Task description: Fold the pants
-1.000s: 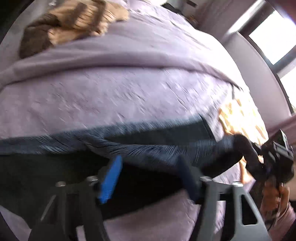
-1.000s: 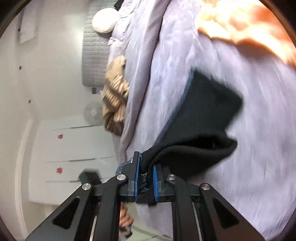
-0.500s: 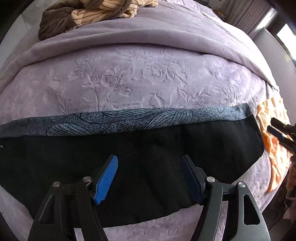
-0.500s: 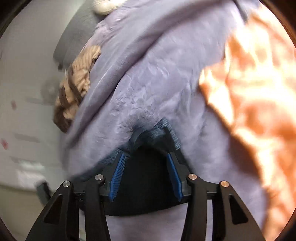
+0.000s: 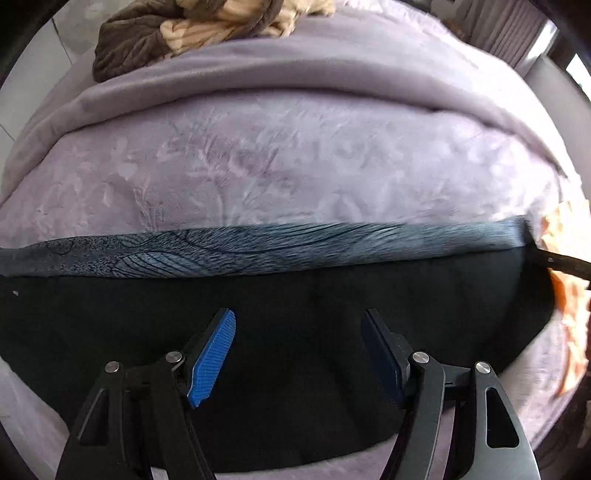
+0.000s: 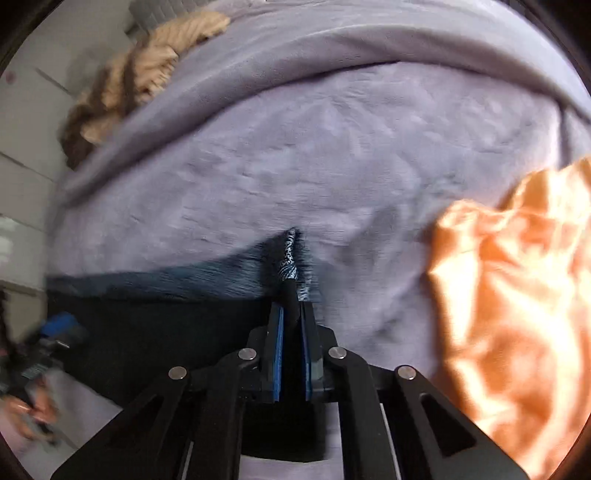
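The left gripper (image 5: 297, 354) is held with its ribbed blue pads (image 5: 212, 358) apart above the flat black pants (image 5: 295, 295), nothing pinched between them. The right gripper (image 6: 291, 332) is clamped on the pants' corner, its jaws having just been closing on the cloth. A blue-grey patterned band (image 5: 258, 249) is seen along the pants' far edge. Beyond lies an embossed lilac plush bedspread (image 5: 277, 166); crumpled orange fabric (image 6: 517, 314) sits at three o'clock, a ribbed tan-and-brown garment (image 5: 192, 33) at eleven.

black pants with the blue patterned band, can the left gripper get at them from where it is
Probably yes: the left gripper hangs open right over the black pants with the blue patterned band, nothing between them. The right gripper pinches only their far corner.
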The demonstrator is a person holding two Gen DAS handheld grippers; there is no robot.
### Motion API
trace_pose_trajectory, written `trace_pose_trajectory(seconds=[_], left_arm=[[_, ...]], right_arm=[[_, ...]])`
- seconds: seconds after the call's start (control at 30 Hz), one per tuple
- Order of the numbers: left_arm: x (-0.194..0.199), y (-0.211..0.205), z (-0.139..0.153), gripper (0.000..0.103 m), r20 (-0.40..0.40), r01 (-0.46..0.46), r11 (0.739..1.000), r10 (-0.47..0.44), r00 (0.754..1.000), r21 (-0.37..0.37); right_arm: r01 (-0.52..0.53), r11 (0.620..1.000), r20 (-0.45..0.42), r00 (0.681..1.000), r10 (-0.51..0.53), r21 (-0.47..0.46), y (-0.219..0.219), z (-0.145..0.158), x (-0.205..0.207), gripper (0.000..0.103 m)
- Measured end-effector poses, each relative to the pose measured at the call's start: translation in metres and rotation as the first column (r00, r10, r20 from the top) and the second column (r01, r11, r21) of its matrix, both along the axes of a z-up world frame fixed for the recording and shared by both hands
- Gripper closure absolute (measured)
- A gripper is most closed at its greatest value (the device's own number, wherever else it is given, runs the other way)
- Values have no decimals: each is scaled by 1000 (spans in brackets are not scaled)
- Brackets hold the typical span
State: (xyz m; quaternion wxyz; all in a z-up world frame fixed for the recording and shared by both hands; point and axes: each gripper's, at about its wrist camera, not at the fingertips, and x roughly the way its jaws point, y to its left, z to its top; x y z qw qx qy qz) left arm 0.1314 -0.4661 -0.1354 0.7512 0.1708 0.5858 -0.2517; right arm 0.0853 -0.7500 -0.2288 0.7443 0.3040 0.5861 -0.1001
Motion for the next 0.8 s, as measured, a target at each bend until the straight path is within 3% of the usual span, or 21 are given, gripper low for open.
trace_pose_trajectory(seconds=[0.07, 0.13, 0.23, 0.33, 0.5, 0.67, 0.8], left_arm=[[8, 4, -11, 31, -2, -31, 997, 31, 1000, 68], [12, 15, -5, 31, -18, -55, 998, 56, 998, 30], [12, 22, 7, 31, 37, -26, 1000, 26, 999, 15], [17, 8, -5, 31, 30, -11, 999, 10, 1000, 33], [34, -20, -30, 31, 56, -64, 998, 62, 996, 25], [60, -30, -37, 31, 67, -99, 995, 99, 993, 4], [77, -35, -33, 31, 69, -109, 994, 108, 992, 11]], right_arm=[[43, 998, -39, 998, -41, 44, -6, -12, -5, 93], [96, 994, -28, 995, -95, 41, -7, -7, -9, 89], [111, 993, 49, 993, -110, -35, 2, 27, -15, 83], [7, 1000, 179, 984, -7, -2, 32, 52, -6, 82], [-174, 983, 143, 976, 164, 57, 101, 13, 38, 82], [-109, 994, 133, 985, 107, 13, 98, -17, 58, 86], [-46, 998, 105, 993, 51, -53, 77, -16, 59, 86]])
